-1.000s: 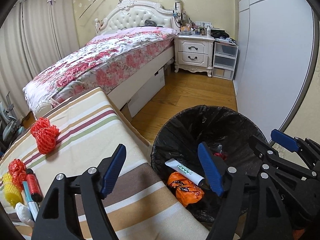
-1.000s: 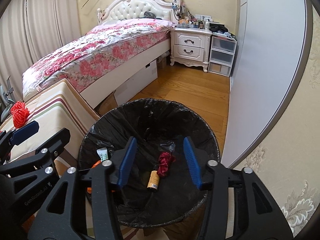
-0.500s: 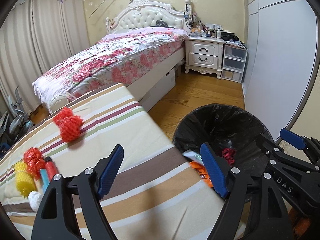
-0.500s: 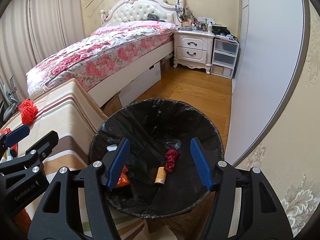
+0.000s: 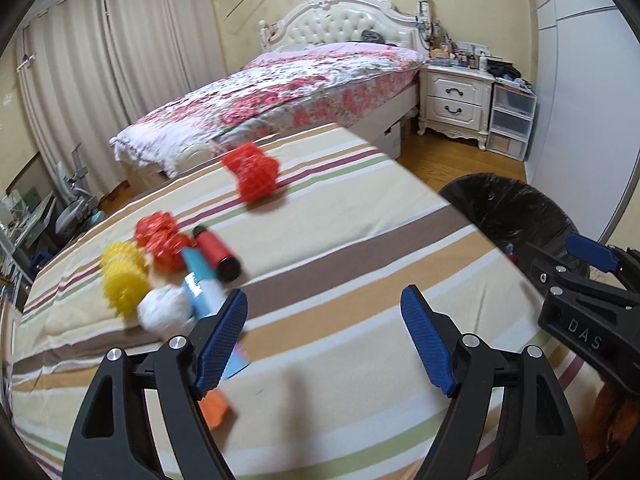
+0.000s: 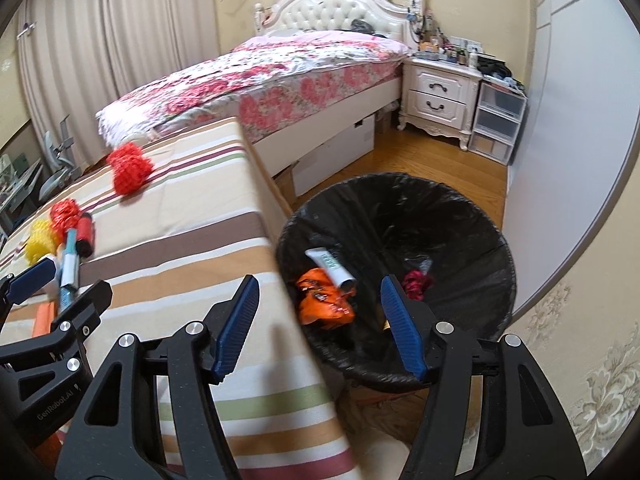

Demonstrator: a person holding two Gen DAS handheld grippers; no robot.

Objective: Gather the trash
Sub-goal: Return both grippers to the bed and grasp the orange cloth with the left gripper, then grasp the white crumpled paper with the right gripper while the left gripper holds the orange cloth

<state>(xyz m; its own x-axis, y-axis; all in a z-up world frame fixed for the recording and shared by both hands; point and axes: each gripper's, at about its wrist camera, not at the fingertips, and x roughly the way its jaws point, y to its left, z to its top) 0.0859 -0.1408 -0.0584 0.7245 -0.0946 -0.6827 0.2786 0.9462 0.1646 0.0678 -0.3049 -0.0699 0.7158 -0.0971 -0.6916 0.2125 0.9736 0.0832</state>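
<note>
My left gripper (image 5: pixel 324 336) is open and empty above the striped tablecloth (image 5: pixel 340 248). Trash lies on it ahead and to the left: a red foam net (image 5: pixel 254 176), a red crumpled wrapper (image 5: pixel 158 236), a red cylinder (image 5: pixel 216 254), yellow foam nets (image 5: pixel 120 276), a white wad (image 5: pixel 164 308), a blue-white tube (image 5: pixel 204 284) and an orange piece (image 5: pixel 214 404). My right gripper (image 6: pixel 318 324) is open and empty over the table edge and the black-lined trash bin (image 6: pixel 400 264), which holds an orange wrapper (image 6: pixel 324 298), a white tube (image 6: pixel 330 266) and a red scrap (image 6: pixel 416 282).
A floral bed (image 5: pixel 280 96) stands beyond the table. A white nightstand (image 5: pixel 454 100) and plastic drawers (image 5: pixel 512 120) stand at the back right. A grey wardrobe (image 6: pixel 568 120) lines the right wall. Wooden floor (image 6: pixel 420 156) lies around the bin.
Both grippers swung left, away from the bin and over the table. The trash pile now lies close ahead of the left gripper. Both stay open and empty.
</note>
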